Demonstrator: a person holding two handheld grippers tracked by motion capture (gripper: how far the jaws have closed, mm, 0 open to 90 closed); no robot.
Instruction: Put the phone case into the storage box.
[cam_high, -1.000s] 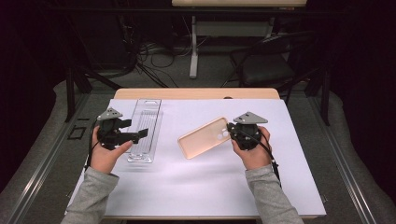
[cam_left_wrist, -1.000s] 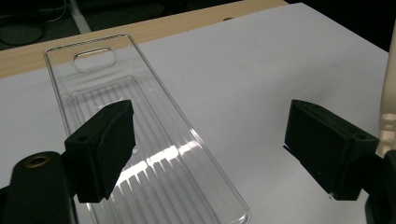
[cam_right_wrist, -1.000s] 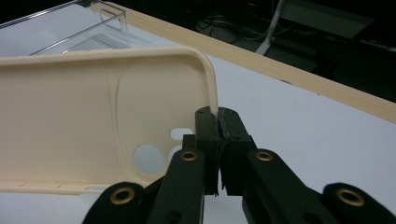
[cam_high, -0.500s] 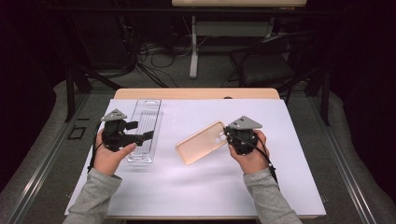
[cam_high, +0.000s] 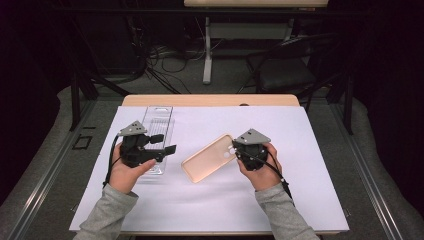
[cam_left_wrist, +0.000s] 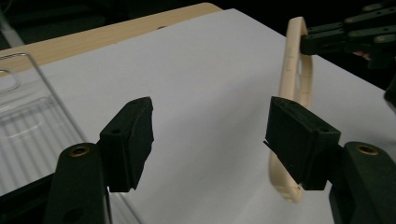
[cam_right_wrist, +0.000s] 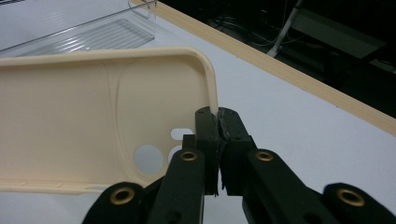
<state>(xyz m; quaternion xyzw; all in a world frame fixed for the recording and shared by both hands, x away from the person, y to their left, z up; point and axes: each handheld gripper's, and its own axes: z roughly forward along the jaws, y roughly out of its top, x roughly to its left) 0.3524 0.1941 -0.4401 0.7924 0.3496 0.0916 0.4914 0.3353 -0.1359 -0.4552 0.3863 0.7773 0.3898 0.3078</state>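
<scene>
A beige phone case (cam_high: 210, 157) hangs tilted just over the white sheet, its hollow inside facing up. My right gripper (cam_high: 234, 150) is shut on the case's rim beside the camera cut-out; the right gripper view shows the jaws (cam_right_wrist: 218, 126) pinching that thin edge of the case (cam_right_wrist: 93, 107). My left gripper (cam_high: 164, 143) hovers to the left of the case, over the near end of a clear tray. Its jaws (cam_left_wrist: 210, 135) have just been closing but still stand apart with nothing between them. The case (cam_left_wrist: 294, 70) stands on edge beyond the right-hand jaw.
A clear ribbed plastic tray (cam_high: 157, 117) lies at the left of the white sheet (cam_high: 300, 200), running away from me. The wooden table edge (cam_high: 210, 100) lies beyond it. Chairs, cables and a stand sit on the dark floor behind.
The left gripper has moved right toward the case and its jaws have narrowed. The right gripper has carried the case a little left and nearer to me.
</scene>
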